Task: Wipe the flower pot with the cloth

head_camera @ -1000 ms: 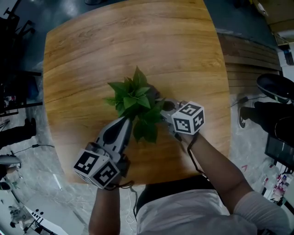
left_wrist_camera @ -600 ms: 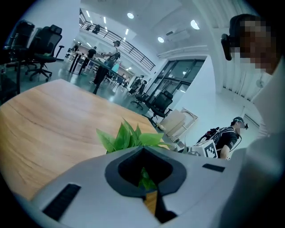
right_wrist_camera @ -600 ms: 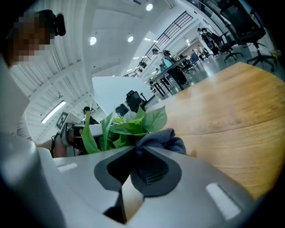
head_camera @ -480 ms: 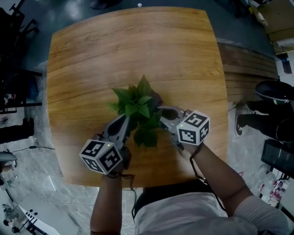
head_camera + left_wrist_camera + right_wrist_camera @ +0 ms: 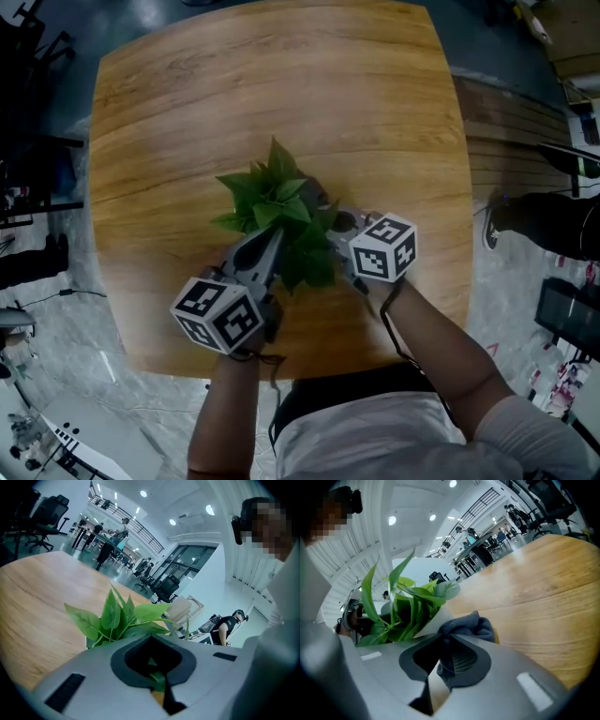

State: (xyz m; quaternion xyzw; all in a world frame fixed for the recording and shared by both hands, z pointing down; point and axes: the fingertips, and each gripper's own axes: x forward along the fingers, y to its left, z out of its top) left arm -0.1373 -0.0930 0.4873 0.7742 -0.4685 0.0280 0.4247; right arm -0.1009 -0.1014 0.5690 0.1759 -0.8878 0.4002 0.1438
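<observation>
1. Head view: the flower pot (image 5: 317, 193) was seen mid-tabletop (image 5: 281, 84), largely hidden under its leaves (image 5: 272, 199). The left gripper (image 5: 270, 242) and right gripper (image 5: 335, 223) were set close on either side.
2. Left gripper view: the left gripper's jaws were drawn narrow, with a leaf glimpsed through their gap.
3. Right gripper view: the dark cloth (image 5: 465, 627) was clamped in the right gripper's jaws, just beside the leaves.
</observation>
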